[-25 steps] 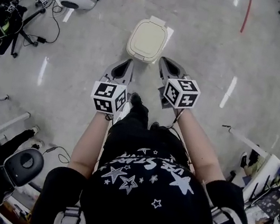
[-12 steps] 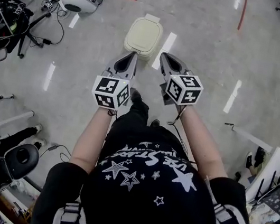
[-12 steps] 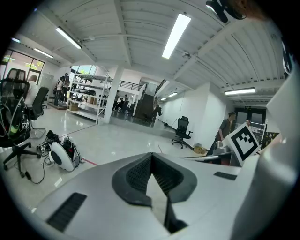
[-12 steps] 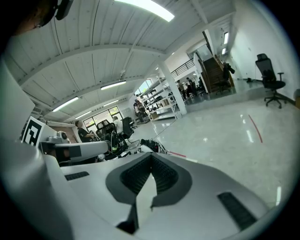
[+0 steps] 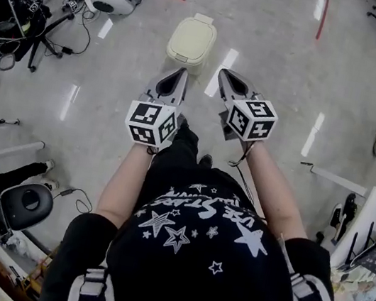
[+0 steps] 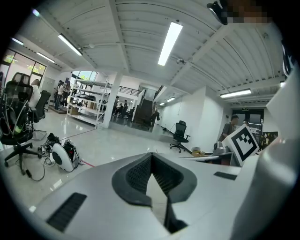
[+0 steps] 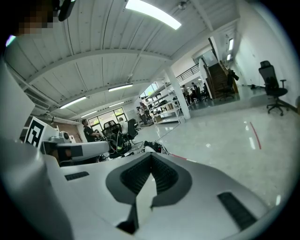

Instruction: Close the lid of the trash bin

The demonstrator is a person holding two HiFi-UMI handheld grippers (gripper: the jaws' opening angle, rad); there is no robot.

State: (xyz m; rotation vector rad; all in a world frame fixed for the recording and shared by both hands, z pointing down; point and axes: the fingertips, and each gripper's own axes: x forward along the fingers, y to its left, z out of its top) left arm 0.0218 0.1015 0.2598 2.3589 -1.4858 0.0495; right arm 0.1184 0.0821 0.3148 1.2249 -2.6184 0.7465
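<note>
Cream plastic trash bin [image 5: 191,41] sits closed on the floor; job done, I judge.
My left tongs [image 5: 180,74] and right tongs [image 5: 224,75]: both pressed together, empty.

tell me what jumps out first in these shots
Two grippers are held out side by side at the middle of the head view: the left gripper and the right gripper, each with a black-and-white marker cube, jaws together and holding nothing. Just beyond them a cream trash bin stands on the shiny floor, its lid down.
</note>
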